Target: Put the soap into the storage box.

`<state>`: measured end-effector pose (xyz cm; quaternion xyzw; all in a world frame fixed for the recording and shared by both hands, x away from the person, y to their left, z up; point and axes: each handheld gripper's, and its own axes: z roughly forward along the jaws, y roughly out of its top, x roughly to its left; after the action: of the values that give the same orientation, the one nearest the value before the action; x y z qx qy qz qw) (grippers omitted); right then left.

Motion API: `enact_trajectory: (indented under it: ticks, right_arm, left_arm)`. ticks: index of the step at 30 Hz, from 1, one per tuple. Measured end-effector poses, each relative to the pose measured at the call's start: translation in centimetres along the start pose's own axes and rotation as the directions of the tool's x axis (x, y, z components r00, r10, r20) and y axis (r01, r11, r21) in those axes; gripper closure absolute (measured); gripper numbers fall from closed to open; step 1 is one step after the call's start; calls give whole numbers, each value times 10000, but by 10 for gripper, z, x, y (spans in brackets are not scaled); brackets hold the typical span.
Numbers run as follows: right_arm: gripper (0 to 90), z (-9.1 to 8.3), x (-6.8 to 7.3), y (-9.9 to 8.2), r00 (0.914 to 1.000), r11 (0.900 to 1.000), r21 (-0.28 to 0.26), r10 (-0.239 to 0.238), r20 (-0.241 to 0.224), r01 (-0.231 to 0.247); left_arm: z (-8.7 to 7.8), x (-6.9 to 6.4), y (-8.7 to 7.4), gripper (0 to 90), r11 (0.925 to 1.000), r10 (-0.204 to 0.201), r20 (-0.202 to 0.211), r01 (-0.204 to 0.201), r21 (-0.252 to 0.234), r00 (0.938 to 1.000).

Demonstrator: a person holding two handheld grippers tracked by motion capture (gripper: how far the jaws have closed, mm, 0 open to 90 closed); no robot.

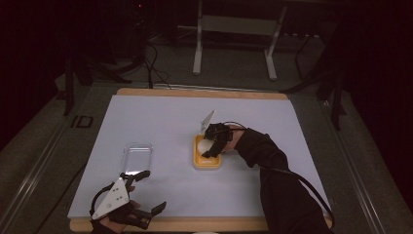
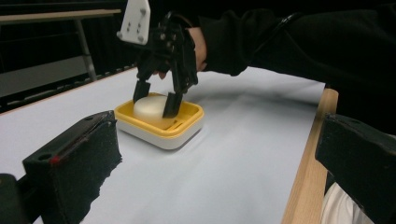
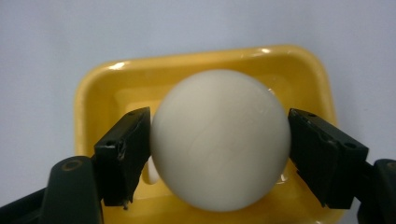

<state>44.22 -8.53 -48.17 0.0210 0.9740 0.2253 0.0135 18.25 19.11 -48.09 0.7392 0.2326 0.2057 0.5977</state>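
Note:
A round white soap bar [image 3: 219, 116] lies in a yellow dish [image 3: 105, 81] on the white mat. My right gripper [image 3: 219, 154] comes down over the dish, one black pad against each side of the soap, shut on it. In the high view the dish [image 1: 206, 164] sits near the middle of the mat with the right gripper [image 1: 210, 146] on the soap [image 1: 202, 145]. From the left gripper view, the right gripper [image 2: 155, 101] straddles the soap [image 2: 148, 105] in the dish [image 2: 161, 132]. My left gripper [image 1: 148, 192] rests open at the front left, nothing between its jaws.
A clear plastic lid or tray [image 1: 137, 157] lies on the mat just beyond the left gripper. The white mat [image 1: 160, 122] covers a wooden table with an edge strip [image 1: 204, 224] at the front. Dark floor, cables and a metal stand [image 1: 234, 44] lie behind.

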Motion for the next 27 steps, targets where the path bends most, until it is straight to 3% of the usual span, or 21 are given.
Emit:
enact_trajectory:
  ticks: [10, 17, 22, 27]
  right_arm:
    - [225, -31, 4, 4, 9986, 9978, -610, 286, 436, -259]
    - [134, -40, 10, 1, 9895, 9957, -348, 893, 1137, -859]
    - [107, -45, 11, -2, 9874, 9929, -522, 1119, 1119, -1066]
    - [99, -51, 15, -5, 9852, 9913, -339, 1302, 1114, -1272]
  left_arm:
    - [0, 0, 0, 1, 10000, -3, -10, 3, 30, 10000]
    - [1, 0, 0, 0, 9999, 31, 18, -32, 98, 10000]
    - [2, 0, 0, 1, 9999, 21, 46, -22, 121, 10000]
    - [2, 0, 0, 1, 9999, -2, 30, 1, 104, 10000]
